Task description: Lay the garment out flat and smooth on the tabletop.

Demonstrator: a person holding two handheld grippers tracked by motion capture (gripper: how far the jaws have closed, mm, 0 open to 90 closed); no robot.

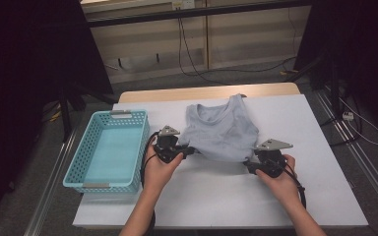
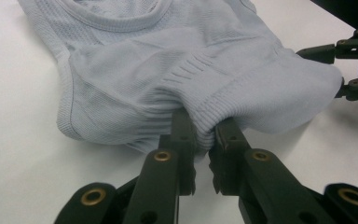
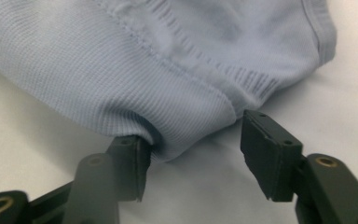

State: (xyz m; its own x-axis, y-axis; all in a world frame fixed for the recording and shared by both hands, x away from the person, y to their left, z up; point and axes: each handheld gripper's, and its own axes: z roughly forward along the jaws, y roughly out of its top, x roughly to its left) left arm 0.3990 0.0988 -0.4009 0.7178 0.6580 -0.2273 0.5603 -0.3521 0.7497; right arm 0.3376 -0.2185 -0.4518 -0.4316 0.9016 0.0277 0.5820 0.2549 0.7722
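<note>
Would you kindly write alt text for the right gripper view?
The right gripper stands open around the hem corner of a pale blue knit top; fabric sags between its black jaws, unclamped, over a white table.

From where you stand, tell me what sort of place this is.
Probably a lab or recording workspace, not a home: a white-topped table stands on grey carpet, loose cables trail across the floor by the back wall, and metal floor rails flank the table. A vest and basket sit staged.

Your forearms run off the bottom edge in the high view. The tank top (image 2: 177, 70) hem hides the left gripper (image 2: 204, 135) pad tips, and its straps are cut off at the top
</note>
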